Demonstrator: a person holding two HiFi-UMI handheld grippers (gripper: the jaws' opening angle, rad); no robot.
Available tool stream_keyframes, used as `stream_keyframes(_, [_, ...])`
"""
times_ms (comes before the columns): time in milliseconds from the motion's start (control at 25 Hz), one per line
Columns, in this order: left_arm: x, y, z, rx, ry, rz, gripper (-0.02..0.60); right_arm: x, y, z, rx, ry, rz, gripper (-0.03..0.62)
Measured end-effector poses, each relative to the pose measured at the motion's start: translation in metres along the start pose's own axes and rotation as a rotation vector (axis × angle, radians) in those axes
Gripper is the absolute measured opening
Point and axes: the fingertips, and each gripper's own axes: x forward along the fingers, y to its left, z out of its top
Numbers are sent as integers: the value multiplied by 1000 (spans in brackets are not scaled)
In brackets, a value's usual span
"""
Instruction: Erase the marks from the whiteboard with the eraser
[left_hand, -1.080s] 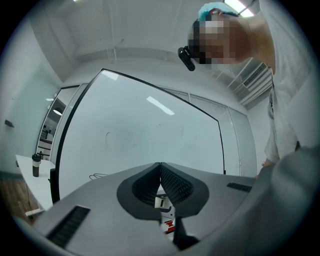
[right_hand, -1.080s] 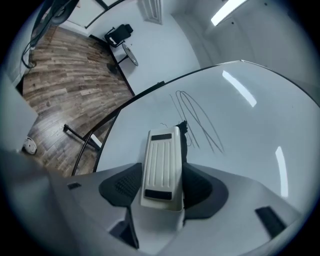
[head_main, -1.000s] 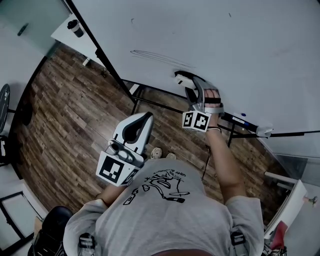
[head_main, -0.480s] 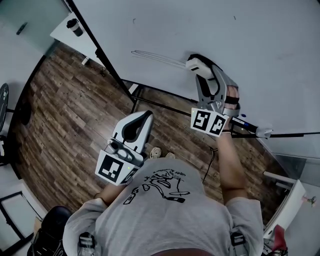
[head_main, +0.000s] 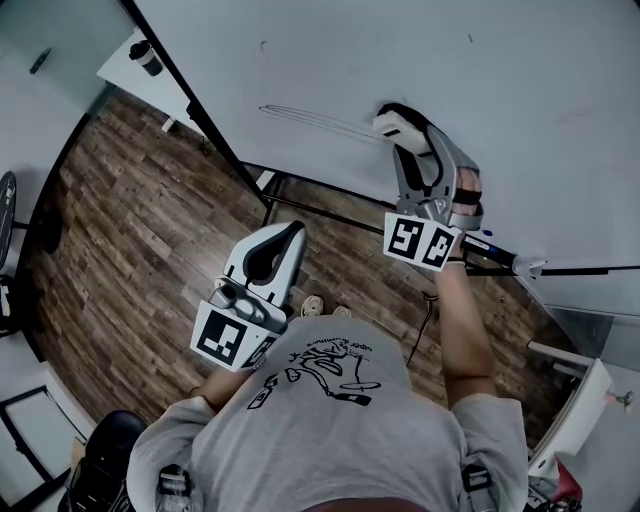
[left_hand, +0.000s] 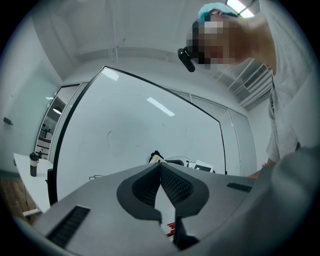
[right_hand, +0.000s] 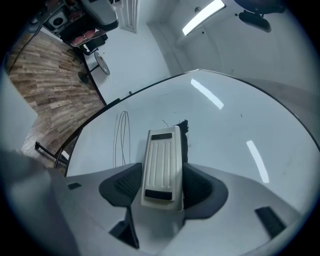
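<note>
Two grippers are held by one person, who wears a grey shirt (head_main: 320, 430) with a black drawing on it. The shirt is the closest thing in the head view.

Just past the shirt is the left gripper (head_main: 287, 238). It sits low, in front of the person's tummy, and is well away from the board. Its two jaws are pressed together at the tips and nothing is between them.

A bit farther out and higher up is the right gripper (head_main: 402, 128), with the person's hand (head_main: 462, 195) strapped to it. Its jaws are squeezed tight on the eraser (head_main: 394, 122), one jaw on each long side. The eraser is a cream block with ridges on its back and a black fuzzy side. It pokes out past the jaws and is up at the whiteboard (head_main: 470, 60).

Some thin dark lines (head_main: 318, 117) run across the board. The eraser is just beside their right end. One tiny dark mark (head_main: 265, 44) sits higher up on the board, apart from the lines. Along the bottom edge of the board is a ledge (head_main: 505, 258) with a pen on it.

Far below is the brown wood floor (head_main: 120, 230). Farthest away, at the top left, a dark cup (head_main: 146, 56) stands on a white table (head_main: 122, 70).
</note>
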Motion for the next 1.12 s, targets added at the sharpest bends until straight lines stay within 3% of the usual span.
stream_keyframes(1120, [-5, -3, 1, 11, 12, 21, 21, 10, 40, -2, -50, -19, 12, 259])
